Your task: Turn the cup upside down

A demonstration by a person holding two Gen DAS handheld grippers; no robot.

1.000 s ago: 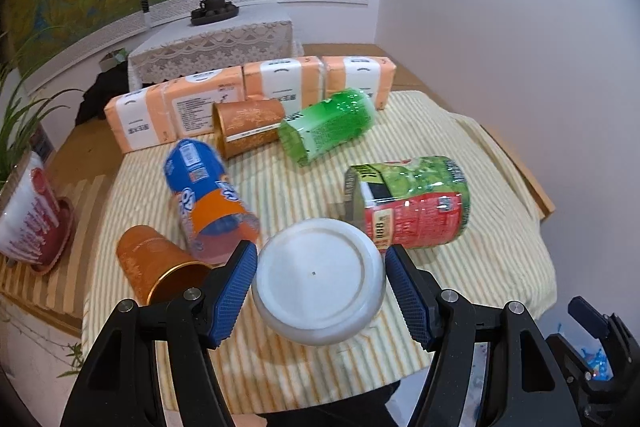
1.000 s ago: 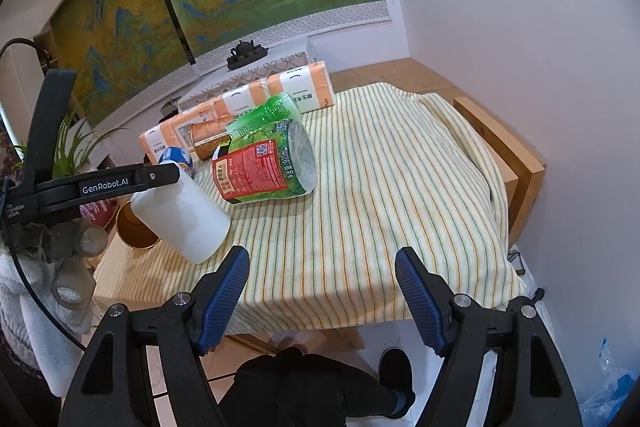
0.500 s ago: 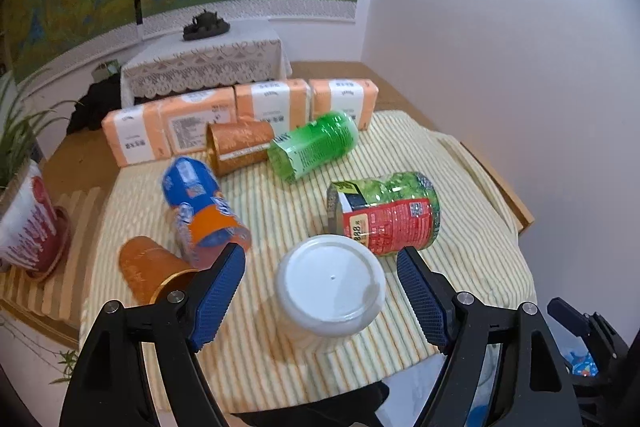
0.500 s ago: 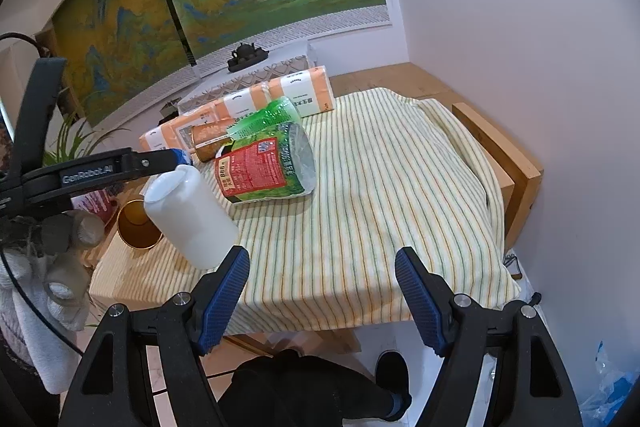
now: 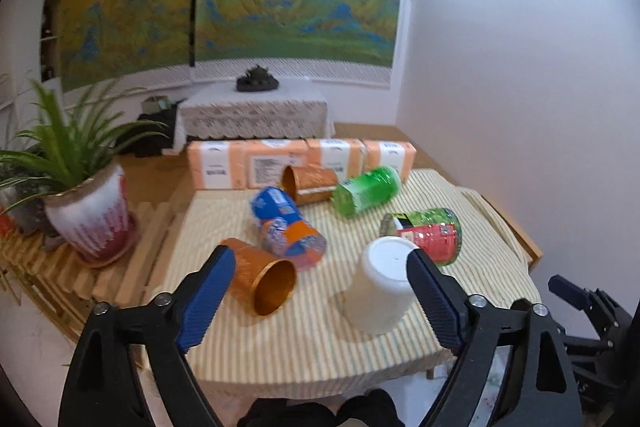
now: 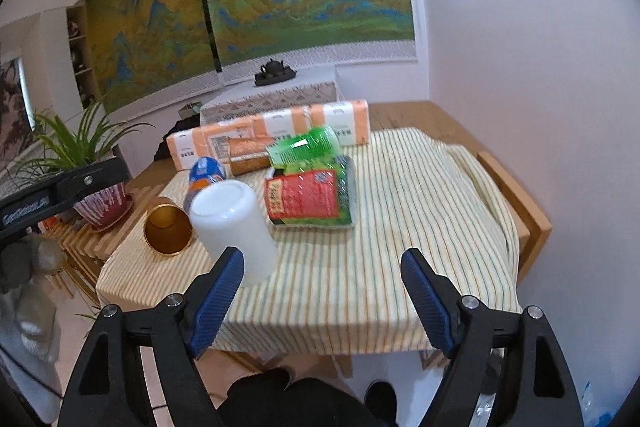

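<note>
Far off to the left of my left claw (image 5: 316,291) a potted plant (image 5: 86,211) stands on a slatted bench (image 5: 48,267) beside the desk (image 5: 304,343), which wears a striped cloth. Just past my left finger (image 5: 206,301) an orange metal cup (image 5: 262,281) lies on its side with its open mouth turned toward me, and beyond it lies a blue and orange bottle (image 5: 286,229). My left claw is released, its jaws spread wide and gripping nothing. The white cup (image 5: 382,283) stands upside down on the cloth, base up, just ahead of my right finger (image 5: 434,303), which overlaps its edge in this view; I cannot tell if they touch. Behind it lie a red and green can (image 5: 430,233), a green bottle (image 5: 366,191) and a second orange cup (image 5: 310,183), with a row of orange packets (image 5: 296,163) along the back. My right claw (image 6: 322,289) is released too, empty, hovering over the near edge of the desk, with the white cup just ahead of its left finger (image 6: 218,299).
</note>
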